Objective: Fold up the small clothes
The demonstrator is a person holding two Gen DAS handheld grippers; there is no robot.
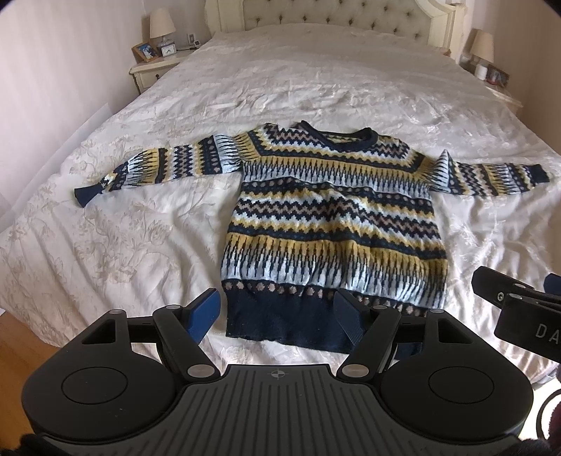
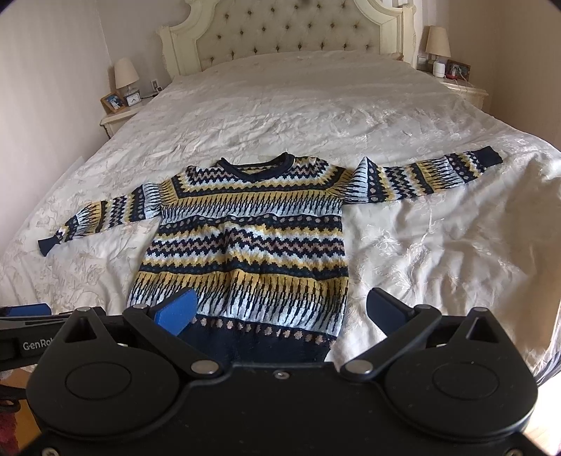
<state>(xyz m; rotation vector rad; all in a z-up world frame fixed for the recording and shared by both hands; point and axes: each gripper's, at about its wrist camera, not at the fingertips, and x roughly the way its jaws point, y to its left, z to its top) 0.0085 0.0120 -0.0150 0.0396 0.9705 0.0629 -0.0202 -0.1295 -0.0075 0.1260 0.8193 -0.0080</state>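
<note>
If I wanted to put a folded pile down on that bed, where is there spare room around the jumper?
The bedspread lies bare between the sweater's collar and the headboard, and below each spread sleeve beside the body. It is crowded at the foot edge, where the left gripper and right gripper hover open over the hem.

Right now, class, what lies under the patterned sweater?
The sweater lies flat on the white bedspread, which shows all around it. Whatever sits directly beneath the knit is covered.
</note>
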